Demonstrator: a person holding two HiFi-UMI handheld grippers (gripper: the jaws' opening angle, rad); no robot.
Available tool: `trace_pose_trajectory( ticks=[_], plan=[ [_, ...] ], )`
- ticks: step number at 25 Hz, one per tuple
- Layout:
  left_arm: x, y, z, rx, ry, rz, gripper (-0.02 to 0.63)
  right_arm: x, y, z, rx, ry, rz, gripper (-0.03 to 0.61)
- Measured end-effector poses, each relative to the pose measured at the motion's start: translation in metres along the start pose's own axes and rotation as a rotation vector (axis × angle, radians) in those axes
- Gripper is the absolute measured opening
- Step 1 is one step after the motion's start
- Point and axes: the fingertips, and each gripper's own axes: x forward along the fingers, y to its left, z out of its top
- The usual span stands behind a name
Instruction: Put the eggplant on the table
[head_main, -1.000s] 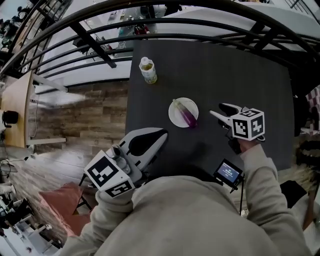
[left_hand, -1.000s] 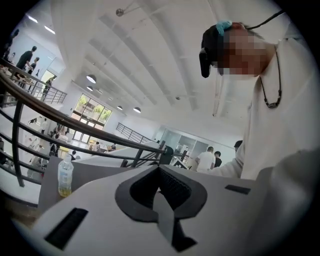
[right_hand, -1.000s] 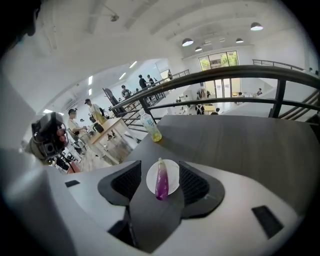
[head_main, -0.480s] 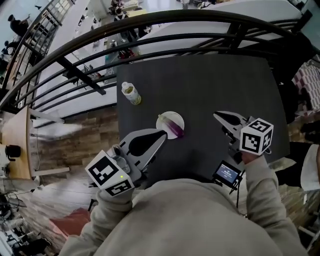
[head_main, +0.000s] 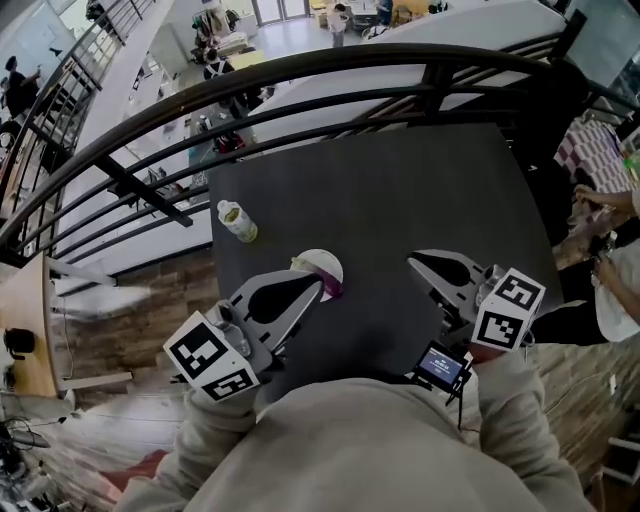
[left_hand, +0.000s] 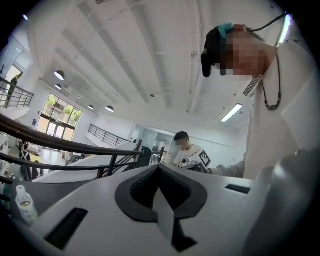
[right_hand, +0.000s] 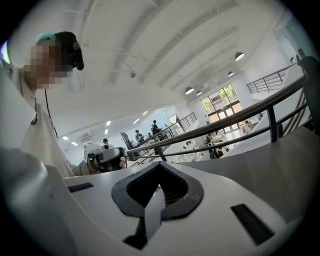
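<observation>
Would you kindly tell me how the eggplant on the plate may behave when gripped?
The eggplant looks smooth-skinned, so it is probably slippery to grip. Its long rounded shape may roll on the plate. It probably stays stiff when lifted.

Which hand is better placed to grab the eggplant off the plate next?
Left. The left gripper ends right beside the eggplant on the plate; the right gripper is farther off. Both are shut and empty.

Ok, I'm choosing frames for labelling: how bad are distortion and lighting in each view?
Head view: fisheye bends the railing into arcs; the table reads dark but sharp. Left gripper view: black rounded corners, ceiling lamps glare. Right gripper view: same vignette, windows bright.
</observation>
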Motion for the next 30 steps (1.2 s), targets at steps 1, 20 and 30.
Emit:
trace_pose_trajectory(
  ticks=[1, 20, 30],
  plan=[
    [0.001, -0.002, 0.001, 0.003, -0.001, -0.007, 0.005, -0.002, 0.006, 0.002, -0.011, -0.014, 0.005, 0.014],
    [-0.012, -0.028, 0.017, 0.029, -0.049, 0.002, 0.005, -0.011, 0.056, 0.032, -0.133, -0.106, 0.067, 0.012],
    [-0.019, -0.038, 0.02, 0.032, -0.061, 0.009, 0.005, -0.013, 0.069, 0.03, -0.146, -0.097, 0.079, 0.012]
  ],
)
